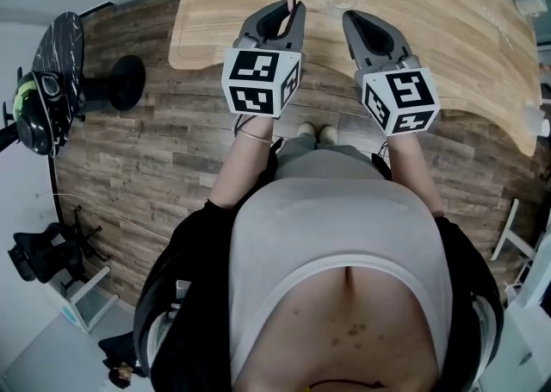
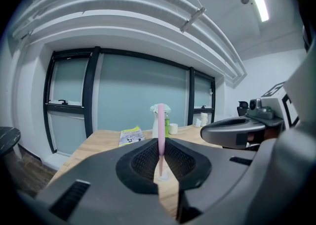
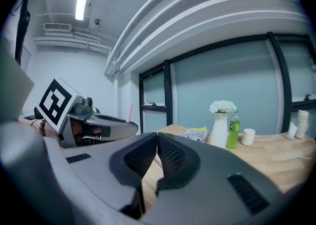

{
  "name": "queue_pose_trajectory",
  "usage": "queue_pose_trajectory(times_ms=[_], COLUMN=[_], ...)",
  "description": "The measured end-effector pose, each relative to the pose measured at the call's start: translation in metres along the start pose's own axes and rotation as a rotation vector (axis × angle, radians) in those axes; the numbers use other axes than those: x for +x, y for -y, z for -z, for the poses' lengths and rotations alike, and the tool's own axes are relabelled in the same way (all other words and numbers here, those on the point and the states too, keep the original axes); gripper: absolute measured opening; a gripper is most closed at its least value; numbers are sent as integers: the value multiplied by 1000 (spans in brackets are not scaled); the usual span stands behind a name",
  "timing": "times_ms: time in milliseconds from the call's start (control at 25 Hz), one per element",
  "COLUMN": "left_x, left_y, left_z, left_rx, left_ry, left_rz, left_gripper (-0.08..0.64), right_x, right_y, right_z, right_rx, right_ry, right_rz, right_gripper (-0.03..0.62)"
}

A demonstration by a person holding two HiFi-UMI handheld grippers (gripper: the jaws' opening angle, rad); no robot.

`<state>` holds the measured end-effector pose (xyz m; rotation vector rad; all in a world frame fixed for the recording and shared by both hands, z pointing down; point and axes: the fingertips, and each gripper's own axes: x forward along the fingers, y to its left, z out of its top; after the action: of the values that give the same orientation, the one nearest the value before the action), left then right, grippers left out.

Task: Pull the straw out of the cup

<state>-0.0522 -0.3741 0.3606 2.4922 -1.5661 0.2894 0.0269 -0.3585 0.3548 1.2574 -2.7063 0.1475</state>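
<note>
Left gripper view: a thin pink straw [image 2: 161, 120] is clamped upright by the left tongs [image 2: 160, 145]. The right tongs [image 3: 156, 137] are pressed together.

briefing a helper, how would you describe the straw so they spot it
Start at the wooden table, then the left gripper above its near side. The straw stands upright, pinched between its jaws: thin and pale pink, unlike the white vase and green bottle behind.

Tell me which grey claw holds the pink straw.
The left claw: the thin pink plastic straw stands pinched between its jaws; the right claw is shut, empty.
</note>
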Motion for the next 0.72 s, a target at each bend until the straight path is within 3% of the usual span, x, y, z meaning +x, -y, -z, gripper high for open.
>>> queue_pose_trajectory(times_ms=[520,720], left_x=[-13,-22], left_y=[20,28], left_z=[3,-6], left_rx=[7,24], left_ry=[31,57], left_rz=[-38,-19], left_gripper=[35,35], right_x=[-18,-29], right_y=[2,-3], right_z=[2,-2], right_rx=[7,-2], right_ry=[38,44], right_rz=[-33,-19], right_gripper=[25,25])
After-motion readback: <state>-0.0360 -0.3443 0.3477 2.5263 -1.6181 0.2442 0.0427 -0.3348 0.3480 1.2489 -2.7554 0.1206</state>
